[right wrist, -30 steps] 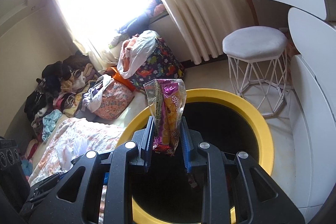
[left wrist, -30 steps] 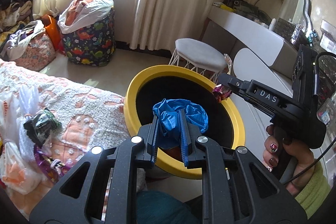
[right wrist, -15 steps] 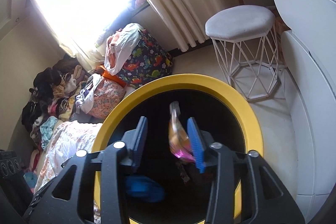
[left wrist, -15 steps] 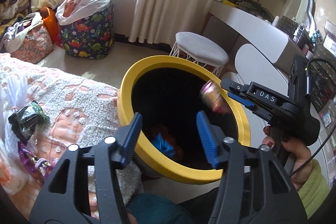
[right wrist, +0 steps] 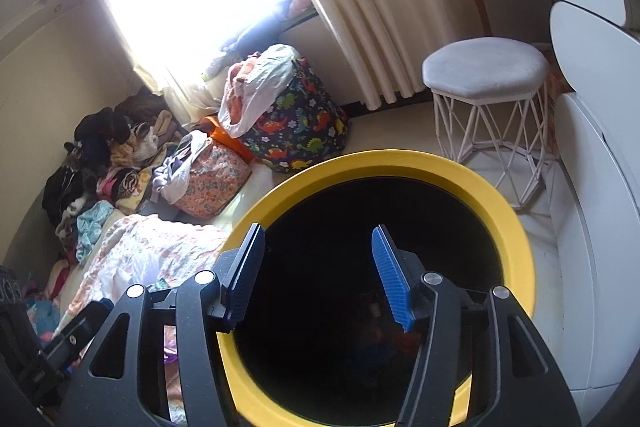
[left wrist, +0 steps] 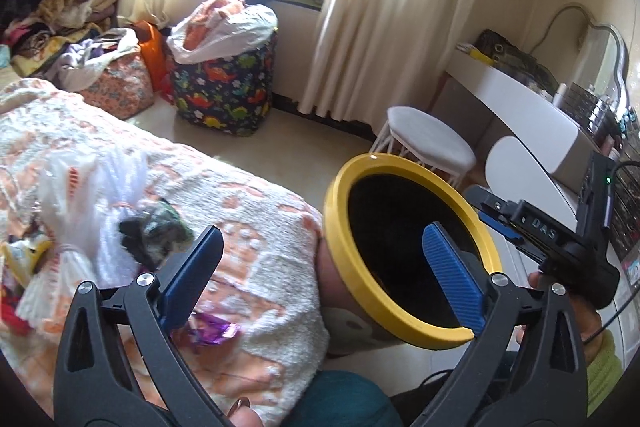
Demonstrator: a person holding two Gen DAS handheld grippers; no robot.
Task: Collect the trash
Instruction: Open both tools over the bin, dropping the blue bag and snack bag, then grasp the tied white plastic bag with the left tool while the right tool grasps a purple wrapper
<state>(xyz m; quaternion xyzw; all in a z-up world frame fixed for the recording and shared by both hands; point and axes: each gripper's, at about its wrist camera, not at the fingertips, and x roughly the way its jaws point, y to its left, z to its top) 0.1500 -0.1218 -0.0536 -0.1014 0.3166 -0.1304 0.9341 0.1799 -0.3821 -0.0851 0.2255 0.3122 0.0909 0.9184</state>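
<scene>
The bed (left wrist: 240,227) adjoins the yellow-rimmed bin (right wrist: 516,235). The left gripper (left wrist: 320,267) stands wide apart and empty, jaws just opened. The right gripper (right wrist: 316,271), also just opened, hangs empty over the bin. A purple wrapper (left wrist: 212,331) lies on the bed.

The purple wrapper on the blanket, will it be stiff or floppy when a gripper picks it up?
The purple wrapper looks thin and crinkled, so probably floppy and very light. Its shiny film may slip between pads. It lies flat on the fuzzy blanket, so a pinch may catch fabric too.
</scene>
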